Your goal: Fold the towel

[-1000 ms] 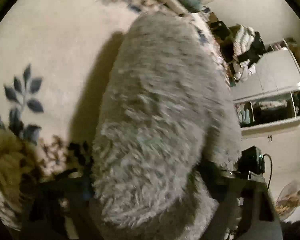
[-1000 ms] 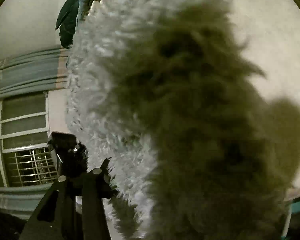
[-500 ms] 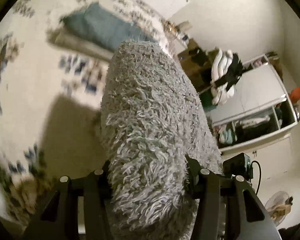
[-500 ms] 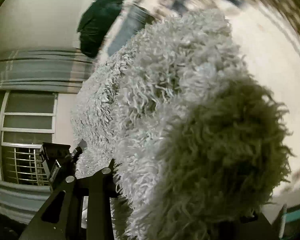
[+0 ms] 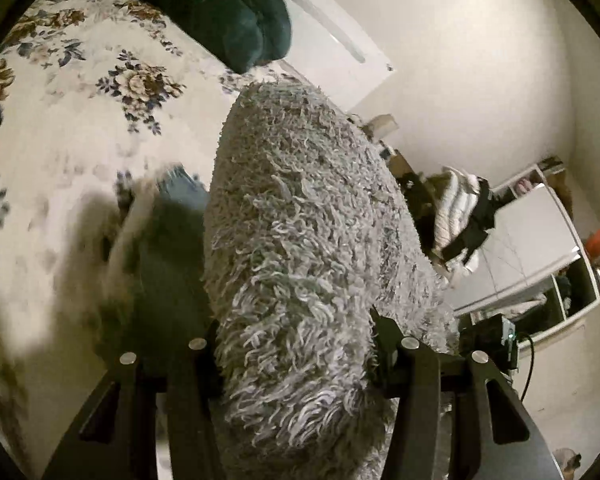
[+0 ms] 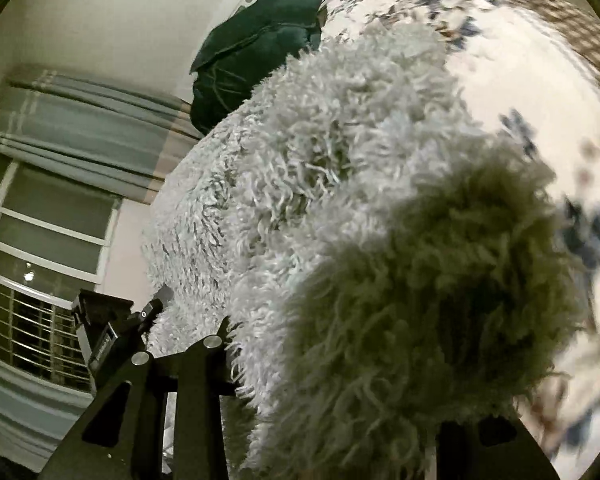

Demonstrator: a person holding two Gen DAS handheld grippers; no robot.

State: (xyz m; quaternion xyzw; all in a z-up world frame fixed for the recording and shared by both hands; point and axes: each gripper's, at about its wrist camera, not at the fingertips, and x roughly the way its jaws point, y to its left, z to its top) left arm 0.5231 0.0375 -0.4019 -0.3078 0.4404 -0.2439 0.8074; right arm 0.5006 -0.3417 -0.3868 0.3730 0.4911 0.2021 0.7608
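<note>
A shaggy grey towel [image 5: 308,220] fills the middle of the left wrist view. My left gripper [image 5: 296,356] is shut on a bunched edge of it, and the pile bulges out between both black fingers [image 5: 198,364]. In the right wrist view the same towel [image 6: 340,152] rises up and away, lifted above the bed. My right gripper [image 6: 332,384] is shut on another bunch; its left finger [image 6: 204,364] shows, while the right one is mostly buried under shaded pile. The towel stretches between the two grippers.
Below lies a bed with a floral sheet [image 5: 80,100]. A dark green pillow [image 5: 220,12] sits at its head, and a blurred folded blue cloth [image 5: 180,192] lies by the towel. A wardrobe [image 5: 540,232] and hanging clothes [image 5: 456,212] stand on the right. A barred window [image 6: 32,304] and curtain [image 6: 80,128] are on the left.
Both grippers have risen and swung away from the sheet, carrying the towel up with them. The pillow, the wall and the room now show where the sheet filled the views.
</note>
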